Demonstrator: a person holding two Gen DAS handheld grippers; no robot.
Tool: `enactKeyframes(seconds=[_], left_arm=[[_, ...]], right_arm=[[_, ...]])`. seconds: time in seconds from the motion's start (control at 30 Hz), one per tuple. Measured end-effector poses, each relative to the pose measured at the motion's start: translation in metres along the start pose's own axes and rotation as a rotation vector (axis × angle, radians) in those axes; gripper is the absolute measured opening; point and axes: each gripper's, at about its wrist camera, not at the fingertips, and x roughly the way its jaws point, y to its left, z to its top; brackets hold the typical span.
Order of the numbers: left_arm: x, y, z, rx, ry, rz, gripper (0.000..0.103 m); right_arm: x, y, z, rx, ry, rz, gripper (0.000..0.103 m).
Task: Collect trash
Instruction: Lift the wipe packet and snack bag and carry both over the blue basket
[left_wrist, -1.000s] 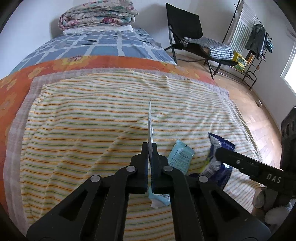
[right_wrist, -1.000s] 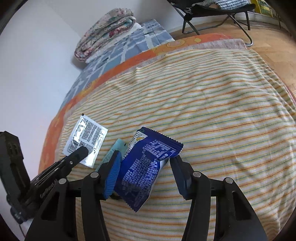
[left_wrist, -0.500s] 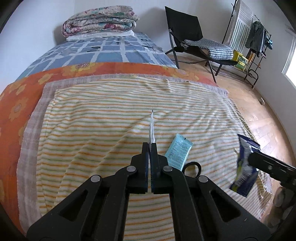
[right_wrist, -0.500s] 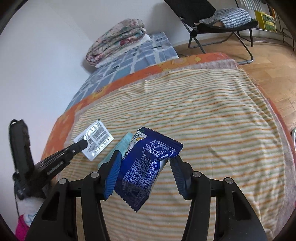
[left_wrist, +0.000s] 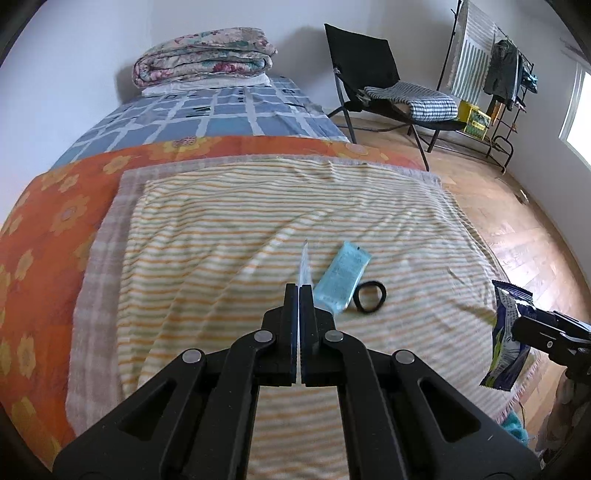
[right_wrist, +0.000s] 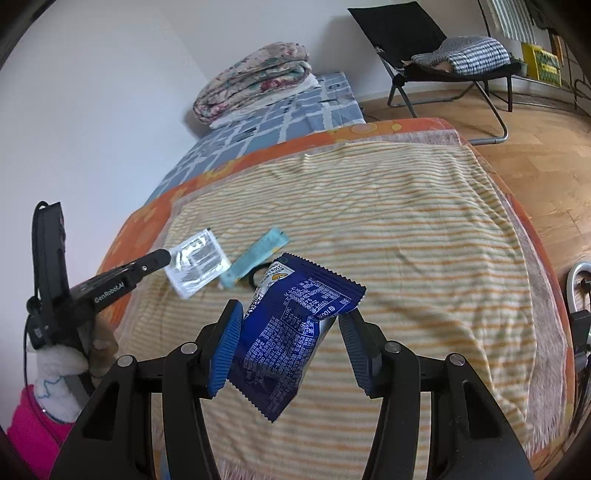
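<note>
Here we have both tongs raised above the striped blanket that covers the near end of the bed. On the left, our left tongs are pressed together on a flat silver sachet, pinched by one corner; in the left wrist view it shows only edge-on as a thin blade rising from the closed tips, while the right wrist view shows its printed face hanging clear of the blanket. Just to the right of it, a light blue packet lies flat on the blanket, toward the near edge of the bed, with a black hair tie touching its lower right side. Further right, our right tongs stand about half spread and pinch a dark blue snack wrapper between the ribbed blue pads, the wrapper tilted and lifted off the blanket, near the bed's right edge. At the far end of the bed a folded floral quilt rests by the wall.
</note>
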Motion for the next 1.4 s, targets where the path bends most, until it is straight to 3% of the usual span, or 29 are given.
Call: enactKeyframes(seconds=[0.07,0.13,0.17,0.2,0.27,0.53,0.77,0.8,1.0,1.4], left_arm=[[-0.003,0.002,-0.003,0.012,-0.002,0.012,0.000],[0.002,0.006,-0.005,-0.007,0.036,-0.024,0.000],[0.008,0.008,-0.006,-0.017,0.082,-0.030,0.015],[0.015,0.010,-0.006,-0.027,0.130,-0.030,0.049],[0.021,0.012,-0.009,-0.032,0.127,-0.034,0.071],[0.070,-0.007,-0.017,0.098,0.225,0.049,0.071],[0.091,0.010,-0.017,0.023,0.247,0.082,0.070],[0.091,0.013,-0.017,0.016,0.245,0.084,0.063],[0.081,0.014,-0.020,0.033,0.220,0.092,0.054],[0.023,0.017,-0.030,0.035,0.162,0.065,0.049]], right_arm=[[-0.007,0.004,-0.006,-0.016,-0.005,-0.001,0.053],[-0.011,0.007,-0.012,-0.026,-0.003,-0.004,0.053],[-0.013,0.007,-0.015,-0.022,0.002,0.000,0.053],[-0.014,0.008,-0.018,-0.018,0.007,0.003,0.053],[-0.016,0.008,-0.023,-0.016,0.012,0.009,0.053],[-0.017,-0.001,-0.040,-0.006,0.042,0.009,0.053],[-0.012,-0.013,-0.044,0.014,0.065,0.003,0.053],[-0.011,-0.012,-0.045,0.013,0.067,0.004,0.053],[-0.011,-0.009,-0.050,0.004,0.074,0.010,0.053],[-0.028,0.010,-0.055,-0.032,0.053,0.020,0.053]])
